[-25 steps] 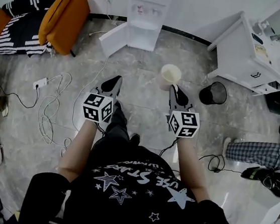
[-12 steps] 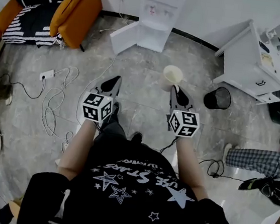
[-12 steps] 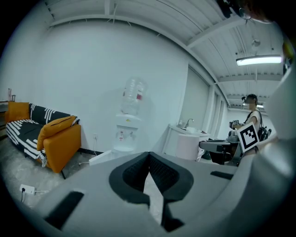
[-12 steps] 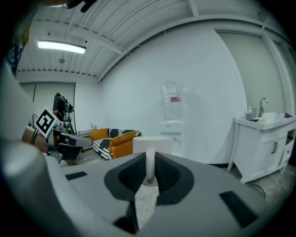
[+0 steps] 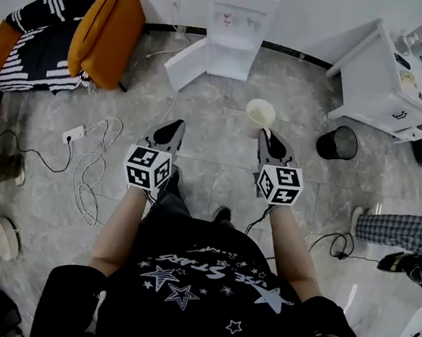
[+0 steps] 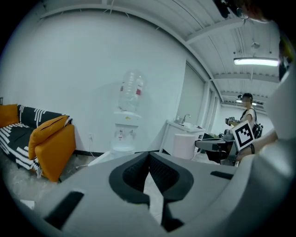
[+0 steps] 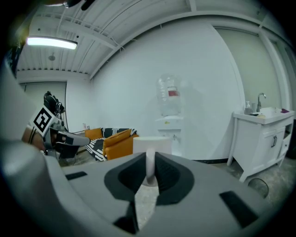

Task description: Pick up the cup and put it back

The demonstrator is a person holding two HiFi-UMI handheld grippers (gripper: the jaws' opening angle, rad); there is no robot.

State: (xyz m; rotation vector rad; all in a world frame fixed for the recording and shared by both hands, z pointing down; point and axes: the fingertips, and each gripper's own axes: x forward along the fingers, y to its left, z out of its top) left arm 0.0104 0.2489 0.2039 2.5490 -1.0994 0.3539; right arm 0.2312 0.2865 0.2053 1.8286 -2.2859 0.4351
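While I edge toward the dispenser (image 5: pixel 241 7), the right gripper (image 5: pixel 267 136) keeps its jaws pinching the cup (image 5: pixel 260 113) rim, the left gripper (image 5: pixel 175 127) stays pressed together, so only put-back remains.

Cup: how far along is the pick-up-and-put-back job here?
Done: the cup is picked up, its wall pinched in the right gripper and held above the floor. In hand: the carry, with the water dispenser ahead. Left: setting it down and letting go. The left gripper is shut and empty.
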